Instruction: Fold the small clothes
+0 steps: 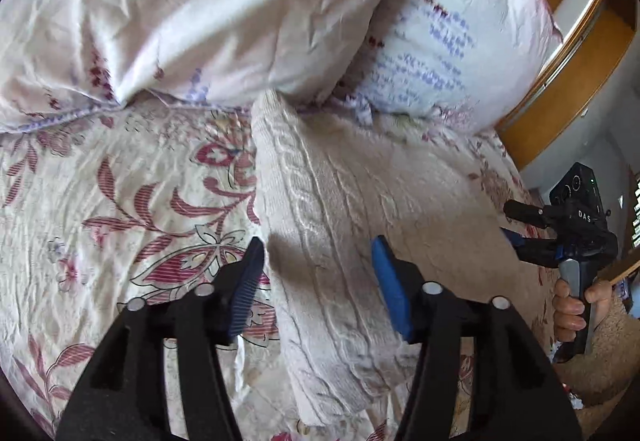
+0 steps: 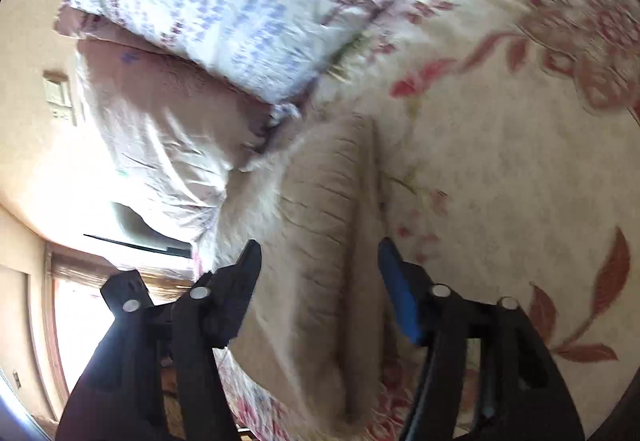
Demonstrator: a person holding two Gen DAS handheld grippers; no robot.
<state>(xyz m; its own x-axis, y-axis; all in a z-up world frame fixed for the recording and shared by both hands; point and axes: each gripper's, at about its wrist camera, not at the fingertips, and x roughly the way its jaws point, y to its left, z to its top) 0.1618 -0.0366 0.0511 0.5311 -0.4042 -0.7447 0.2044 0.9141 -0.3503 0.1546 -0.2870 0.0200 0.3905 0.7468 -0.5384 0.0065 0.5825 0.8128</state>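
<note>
Sweater (image 1: 340,241), one, cream cable-knit, lies folded lengthwise on bed (image 1: 120,181). Two tongs: left tongs (image 1: 320,273) spread wide above sweater, gripping nothing; right tongs (image 2: 320,281) likewise released over same garment. Two pillows (image 1: 200,9) beyond sweater's far end. Wooden headboard (image 1: 576,53) at right.
</note>
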